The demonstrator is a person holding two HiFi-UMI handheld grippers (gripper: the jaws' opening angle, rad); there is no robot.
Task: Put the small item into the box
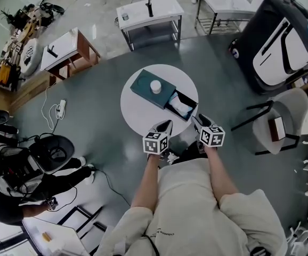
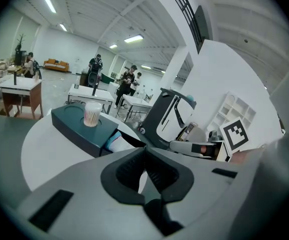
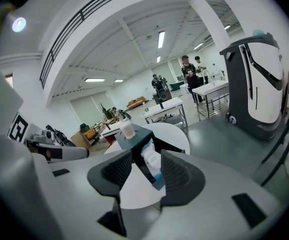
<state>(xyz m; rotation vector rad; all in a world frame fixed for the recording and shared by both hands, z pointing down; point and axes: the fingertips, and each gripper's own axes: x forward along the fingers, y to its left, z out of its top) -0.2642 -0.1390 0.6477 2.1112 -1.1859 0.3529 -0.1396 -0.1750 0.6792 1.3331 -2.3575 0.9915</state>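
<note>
Teal box (image 1: 143,87), one, stood on the round white surface (image 1: 138,113) toward 11 o'clock, its drawer (image 1: 190,101) pulled out toward 4 o'clock. A white-and-blue packet (image 1: 180,106), taken to be the small item, lay inside the open drawer. A small pale jar (image 1: 155,86) sat in a recess on the box top. Left tongs (image 2: 145,151), at 6 o'clock, were pressed together and empty. Right tongs (image 3: 146,159), at 5 o'clock, stood wide, gripping nothing, aimed at the drawer. Placement looked done; the next move probably called for a push on the drawer front to shut it. Legible writing: none. Square markers showed on the cubes (image 1: 155,143), and the print on the person's shirt (image 1: 196,196) was too small to read.
</note>
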